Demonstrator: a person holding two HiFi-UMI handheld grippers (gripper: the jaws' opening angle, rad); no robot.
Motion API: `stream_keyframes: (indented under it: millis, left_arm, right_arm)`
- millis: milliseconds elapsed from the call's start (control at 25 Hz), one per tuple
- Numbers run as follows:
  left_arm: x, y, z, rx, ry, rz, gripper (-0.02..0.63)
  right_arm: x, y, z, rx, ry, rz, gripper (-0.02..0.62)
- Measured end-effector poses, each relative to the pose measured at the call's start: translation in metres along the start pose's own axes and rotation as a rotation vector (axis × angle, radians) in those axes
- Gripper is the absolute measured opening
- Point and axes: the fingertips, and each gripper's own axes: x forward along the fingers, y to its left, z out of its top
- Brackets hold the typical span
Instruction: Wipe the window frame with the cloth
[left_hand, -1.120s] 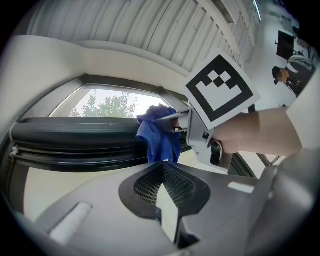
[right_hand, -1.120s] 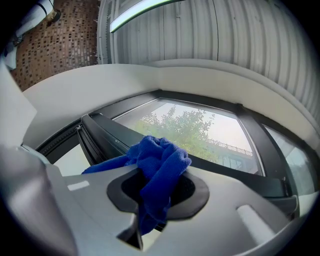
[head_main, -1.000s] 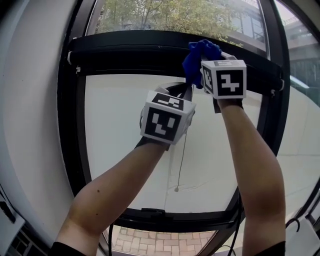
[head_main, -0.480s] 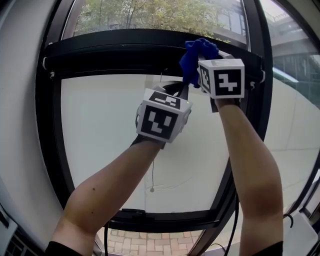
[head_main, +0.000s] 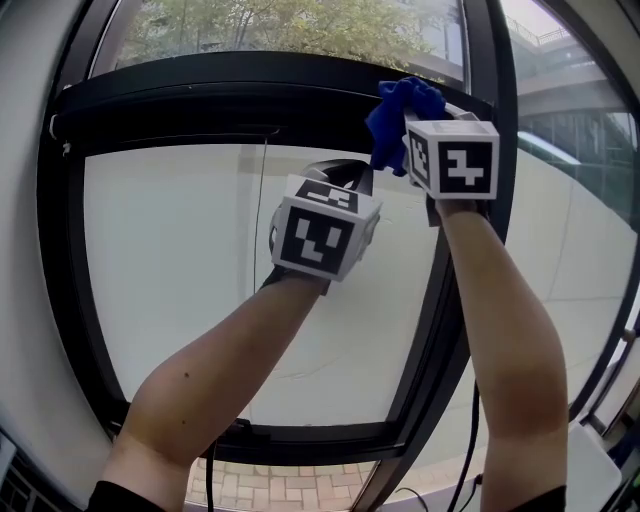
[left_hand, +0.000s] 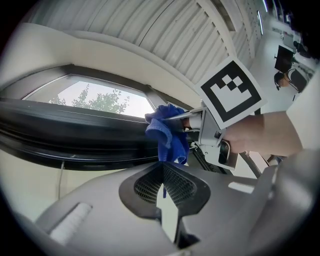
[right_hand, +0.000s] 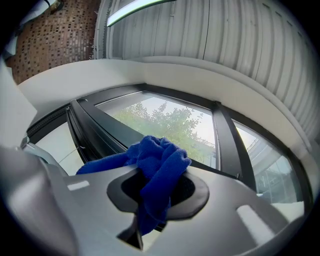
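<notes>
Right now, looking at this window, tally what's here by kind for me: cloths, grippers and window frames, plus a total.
Blue fabric cloth: 1
Handheld two-jaw grippers with marker cubes, left gripper and right gripper: 2
Black window frame: 1
Total: 4

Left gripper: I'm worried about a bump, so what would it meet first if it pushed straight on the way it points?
Most likely the blue cloth, hanging from the right gripper just beyond the left gripper tips; the black window frame lies behind it. Depth is hard to judge.
</notes>
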Motion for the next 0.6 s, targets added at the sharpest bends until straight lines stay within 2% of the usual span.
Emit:
stream_keyframes:
  millis: [600]
  left_arm:
    - [0.064,-0.077,0.008,-0.044,-0.016,-0.058,-0.008]
  right_arm:
    - [-0.028,-0.119,-0.060,-0.011,0.077,-0.107,0.084]
